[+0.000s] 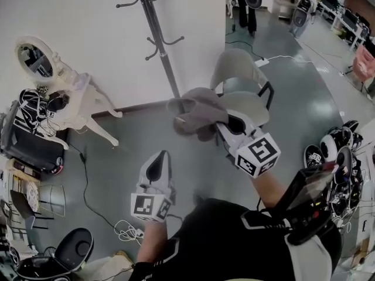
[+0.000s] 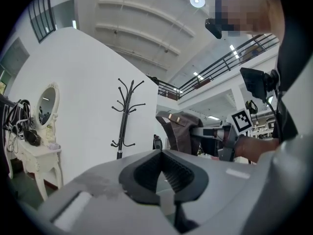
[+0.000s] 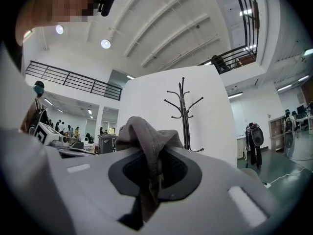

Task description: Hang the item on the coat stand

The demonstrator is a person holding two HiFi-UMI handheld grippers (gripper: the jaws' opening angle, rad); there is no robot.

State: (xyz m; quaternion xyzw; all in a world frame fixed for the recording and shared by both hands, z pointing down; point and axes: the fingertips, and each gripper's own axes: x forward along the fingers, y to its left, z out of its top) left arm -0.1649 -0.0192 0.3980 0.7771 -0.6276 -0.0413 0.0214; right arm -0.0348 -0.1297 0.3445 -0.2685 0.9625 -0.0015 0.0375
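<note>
Grey garment (image 1: pixel 196 115) held up before the coat stand (image 1: pixel 157 35).
My right gripper (image 1: pixel 225 123) pinches the garment aloft, facing the stand; my left gripper (image 1: pixel 159 157) sits beside it, jaws nearly together on nothing.

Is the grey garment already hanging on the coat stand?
No, the grey garment is pinched in the right gripper, apart from the coat stand.

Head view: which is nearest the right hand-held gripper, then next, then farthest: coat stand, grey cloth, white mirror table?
1. Grey cloth, held in its jaws.
2. Coat stand, ahead by the wall.
3. White mirror table, far left.
</note>
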